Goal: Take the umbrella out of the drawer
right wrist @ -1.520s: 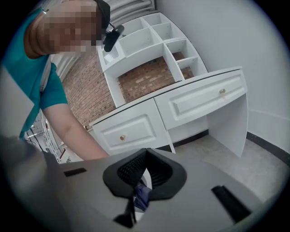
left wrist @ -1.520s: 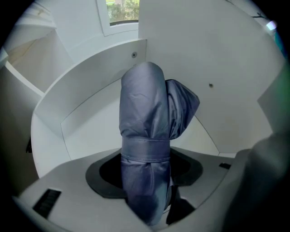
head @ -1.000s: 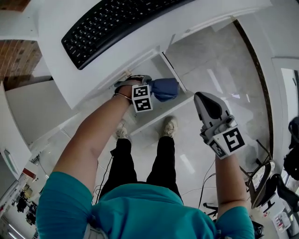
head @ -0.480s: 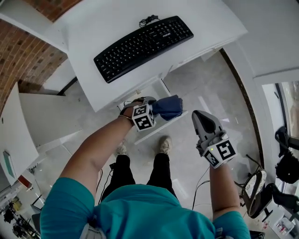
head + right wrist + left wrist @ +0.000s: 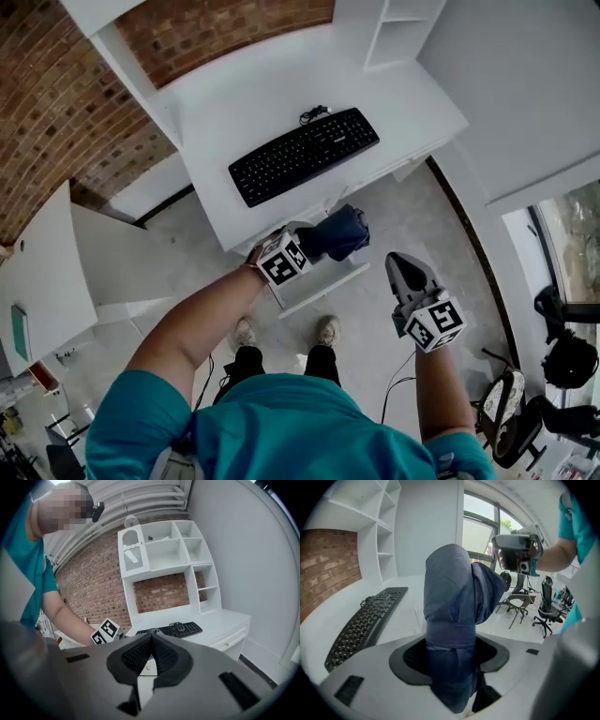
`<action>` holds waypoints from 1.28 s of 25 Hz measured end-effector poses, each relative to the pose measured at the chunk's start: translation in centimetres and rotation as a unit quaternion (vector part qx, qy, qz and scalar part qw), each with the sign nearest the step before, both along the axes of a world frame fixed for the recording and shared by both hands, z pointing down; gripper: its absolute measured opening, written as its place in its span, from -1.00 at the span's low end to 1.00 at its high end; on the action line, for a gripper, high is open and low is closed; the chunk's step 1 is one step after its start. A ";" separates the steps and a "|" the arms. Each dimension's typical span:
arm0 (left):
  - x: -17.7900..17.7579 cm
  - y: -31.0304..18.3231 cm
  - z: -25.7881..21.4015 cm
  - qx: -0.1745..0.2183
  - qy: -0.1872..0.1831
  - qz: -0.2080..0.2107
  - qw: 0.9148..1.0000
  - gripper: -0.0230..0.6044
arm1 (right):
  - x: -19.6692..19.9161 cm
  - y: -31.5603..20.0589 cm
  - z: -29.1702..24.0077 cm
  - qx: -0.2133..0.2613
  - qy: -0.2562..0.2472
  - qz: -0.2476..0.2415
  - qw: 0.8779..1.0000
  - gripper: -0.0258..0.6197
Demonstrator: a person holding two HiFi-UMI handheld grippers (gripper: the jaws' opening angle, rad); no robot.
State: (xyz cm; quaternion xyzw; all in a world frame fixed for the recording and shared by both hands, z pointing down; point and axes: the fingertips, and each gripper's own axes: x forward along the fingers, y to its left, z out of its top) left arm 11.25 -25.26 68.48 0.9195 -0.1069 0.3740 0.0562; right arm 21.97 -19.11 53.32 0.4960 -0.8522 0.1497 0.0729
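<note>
A folded dark blue umbrella (image 5: 341, 232) is clamped in my left gripper (image 5: 313, 243), held in the air in front of the white desk's edge (image 5: 246, 235), above the open drawer (image 5: 328, 286). The left gripper view has the umbrella (image 5: 449, 597) standing up between the two dark pads (image 5: 410, 660), strap band at jaw level. My right gripper (image 5: 403, 262) hovers to the right over the floor, apart from the umbrella. Its jaws (image 5: 151, 644) meet with nothing between them.
A black keyboard (image 5: 302, 153) lies on the white desk (image 5: 412, 94), with white shelves (image 5: 161, 550) behind against a brick wall (image 5: 56, 112). Office chairs (image 5: 525, 606) stand on the floor to the right. The person's legs and shoes (image 5: 328, 330) are below.
Both hands have risen. The left gripper has carried the umbrella up out of the drawer to desk height, and the head view now takes in more desk and wall.
</note>
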 end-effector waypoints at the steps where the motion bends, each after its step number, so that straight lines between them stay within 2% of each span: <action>1: -0.4 0.0 -1.5 0.000 0.010 -0.008 1.000 -0.09 | -0.2 0.1 -0.9 0.002 0.002 0.001 1.000 -0.85; 6: -2.4 -1.2 -9.3 0.013 0.069 -0.043 0.997 -0.09 | -1.5 -0.9 -6.0 0.024 0.012 -0.008 1.000 -0.85; 11: -4.0 -2.5 -18.0 0.032 0.141 -0.073 0.987 -0.09 | -2.2 -2.1 -11.3 0.046 0.019 -0.006 0.999 -0.85; 17: -7.4 -3.3 -28.3 0.041 0.220 -0.102 0.969 -0.09 | -3.5 -2.5 -17.2 0.057 0.035 -0.016 0.998 -0.85; 24: -11.6 -4.0 -37.5 0.061 0.282 -0.123 0.950 -0.09 | -5.0 -3.7 -23.0 0.091 0.049 -0.024 0.994 -0.85; 32: -14.3 -3.8 -46.6 0.079 0.347 -0.127 0.926 -0.09 | -6.9 -4.4 -29.2 0.128 0.045 -0.038 0.990 -0.85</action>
